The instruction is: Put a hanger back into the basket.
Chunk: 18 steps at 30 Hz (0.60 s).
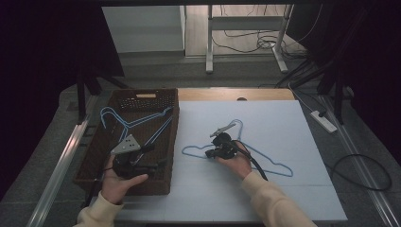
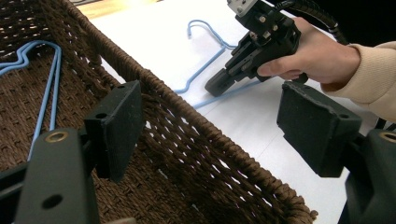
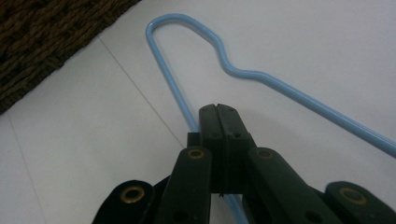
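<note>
A light blue wire hanger (image 1: 283,168) (image 3: 299,95) lies flat on the white mat (image 1: 283,132). My right gripper (image 1: 210,152) (image 3: 217,109) is shut on its wire near one shoulder bend, low on the mat, and it also appears in the left gripper view (image 2: 217,86) touching the hanger (image 2: 205,67). My left gripper (image 1: 158,158) (image 2: 217,126) hovers open over the right side of the brown woven basket (image 1: 172,142), with only the basket rim (image 2: 210,135) below its jaws. More blue hangers (image 1: 142,120) (image 2: 48,93) lie inside the basket.
The basket stands left of the mat, its long side along the mat's edge. A strip of wooden tabletop (image 1: 265,93) shows behind the mat. A power strip (image 1: 324,120) and cables lie on the floor to the right.
</note>
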Motion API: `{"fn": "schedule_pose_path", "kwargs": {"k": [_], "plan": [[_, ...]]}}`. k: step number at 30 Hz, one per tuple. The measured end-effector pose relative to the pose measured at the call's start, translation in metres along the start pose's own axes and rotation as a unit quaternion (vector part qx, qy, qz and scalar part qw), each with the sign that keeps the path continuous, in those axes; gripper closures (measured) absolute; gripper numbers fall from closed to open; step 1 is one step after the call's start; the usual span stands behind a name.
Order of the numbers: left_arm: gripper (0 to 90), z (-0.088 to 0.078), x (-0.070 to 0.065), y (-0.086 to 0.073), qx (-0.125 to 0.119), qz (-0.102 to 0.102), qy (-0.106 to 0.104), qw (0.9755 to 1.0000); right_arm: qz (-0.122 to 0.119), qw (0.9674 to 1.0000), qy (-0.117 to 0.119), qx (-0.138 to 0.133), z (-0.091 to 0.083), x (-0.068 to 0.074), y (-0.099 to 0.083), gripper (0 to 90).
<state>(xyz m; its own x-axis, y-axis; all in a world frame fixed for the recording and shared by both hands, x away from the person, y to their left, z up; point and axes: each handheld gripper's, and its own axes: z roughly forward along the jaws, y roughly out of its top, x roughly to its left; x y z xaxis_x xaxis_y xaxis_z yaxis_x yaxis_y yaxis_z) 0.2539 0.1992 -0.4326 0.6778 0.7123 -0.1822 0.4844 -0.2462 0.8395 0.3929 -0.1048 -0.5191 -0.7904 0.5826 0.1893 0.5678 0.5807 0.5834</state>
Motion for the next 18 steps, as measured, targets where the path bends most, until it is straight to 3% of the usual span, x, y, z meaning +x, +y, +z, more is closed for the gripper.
{"fn": "schedule_pose_path", "kwargs": {"k": [7, 18], "plan": [[23.6, -0.001, 0.000, 0.000, -0.001, 0.000, 0.000, 1.0000, -0.004, 0.9997, 0.021, 0.013, -0.005, 0.007, -0.009, 90.0], [23.8, -0.001, -0.001, 0.000, -0.002, 0.000, -0.001, 1.0000, -0.011, 0.9993, 0.027, 0.024, -0.021, 0.014, -0.032, 90.0]]}}
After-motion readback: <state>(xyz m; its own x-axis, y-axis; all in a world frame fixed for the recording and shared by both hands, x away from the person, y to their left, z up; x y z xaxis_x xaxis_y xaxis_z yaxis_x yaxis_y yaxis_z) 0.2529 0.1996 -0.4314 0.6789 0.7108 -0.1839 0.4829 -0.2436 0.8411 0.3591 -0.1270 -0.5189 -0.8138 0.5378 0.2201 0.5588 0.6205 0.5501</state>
